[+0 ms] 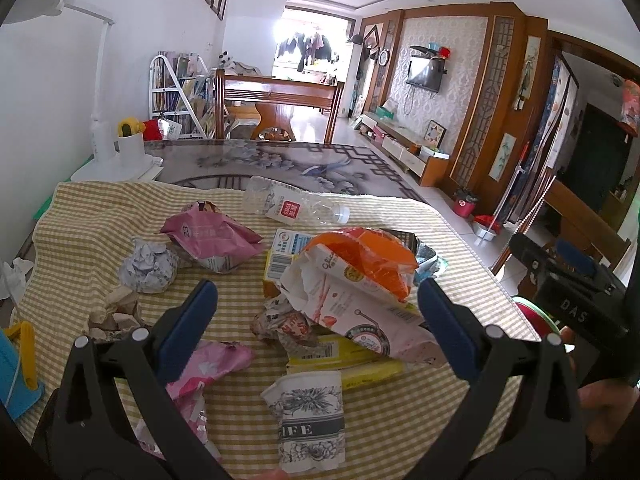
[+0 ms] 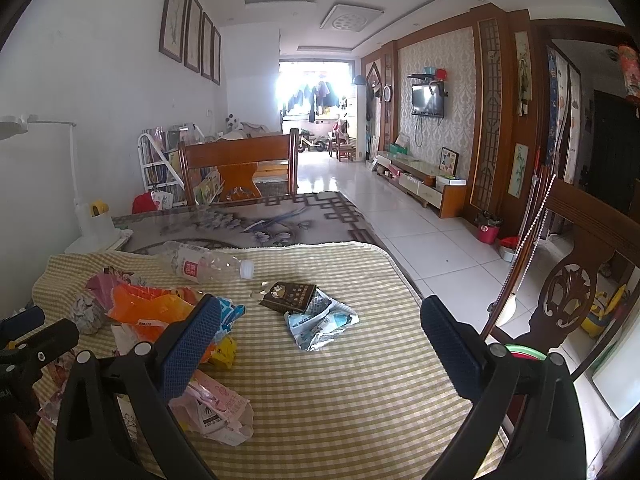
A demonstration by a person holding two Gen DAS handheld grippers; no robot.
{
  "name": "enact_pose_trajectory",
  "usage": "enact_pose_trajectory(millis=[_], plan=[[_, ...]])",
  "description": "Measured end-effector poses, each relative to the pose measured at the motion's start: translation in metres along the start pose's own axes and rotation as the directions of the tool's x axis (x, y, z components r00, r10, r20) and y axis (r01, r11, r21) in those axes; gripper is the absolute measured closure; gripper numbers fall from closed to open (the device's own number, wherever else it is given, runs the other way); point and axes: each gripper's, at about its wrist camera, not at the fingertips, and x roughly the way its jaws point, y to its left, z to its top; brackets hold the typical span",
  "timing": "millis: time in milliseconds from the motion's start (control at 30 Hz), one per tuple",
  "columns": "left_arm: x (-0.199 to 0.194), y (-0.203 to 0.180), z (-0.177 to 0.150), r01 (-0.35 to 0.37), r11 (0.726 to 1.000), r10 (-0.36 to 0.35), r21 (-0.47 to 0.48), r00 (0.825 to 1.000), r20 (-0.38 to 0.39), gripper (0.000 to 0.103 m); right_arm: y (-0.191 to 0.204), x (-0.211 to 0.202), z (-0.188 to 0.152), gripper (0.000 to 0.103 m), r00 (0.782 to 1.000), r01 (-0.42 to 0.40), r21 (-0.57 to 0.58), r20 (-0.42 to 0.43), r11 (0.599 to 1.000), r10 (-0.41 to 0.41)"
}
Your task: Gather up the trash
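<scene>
The left gripper (image 1: 318, 312) has its fingers wide apart, holding nothing. Between them lies a torn white snack bag (image 1: 360, 304) with "Glico" partly readable near its top edge, an orange wrapper (image 1: 368, 258) resting on it. Just below the bag a crumpled paper cup (image 1: 310, 420) shows the letters "FE" on a dark band. Beyond the left finger (image 1: 188, 322) sits a pink packet (image 1: 212, 240) printed with "23", and a grey paper ball (image 1: 149, 266) beside it. Past the fingertips a clear bottle (image 1: 294, 206) lies on its side, its red label too small to read.

The right gripper (image 2: 320, 332) is also spread open and empty. Between its fingers, further out on the checked cloth (image 2: 360, 380), lie a dark booklet (image 2: 294, 295) and a foil wrapper (image 2: 320, 326), touching each other. "DAS" is stamped on the right gripper's body as seen from the left wrist.
</scene>
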Motion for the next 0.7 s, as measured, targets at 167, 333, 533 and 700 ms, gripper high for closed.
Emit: enact_pose_trajectory(millis=[167,333,533,700], plan=[[-0.0007,0.0018,-0.0001,0.002,1.0,-0.002,-0.001,1.0,0.003,0.005,-0.0028,-0.0031,-0.0005,0.007,1.0,-0.001,0.001,-0.002,1.0,0.001],[-0.0008,0.002,-0.0028,-0.002,1.0,0.002,0.001,1.0,-0.005,0.005,-0.0039,-0.0006,-0.0035,0.007,1.0,-0.002,0.0,-0.01,1.0,0.002],[0.0018,0.0028,-0.0019,-0.007,1.0,0.007,0.0,1.0,-0.015,0.005,-0.0034,-0.0007,-0.0042,0.007,1.0,-0.002,0.0,-0.013,1.0,0.002],[0.0023,0.0023,-0.0047,-0.01,1.0,0.01,0.003,1.0,-0.021,0.005,-0.0021,-0.0001,-0.0045,0.007,1.0,-0.004,-0.002,-0.021,1.0,0.004]])
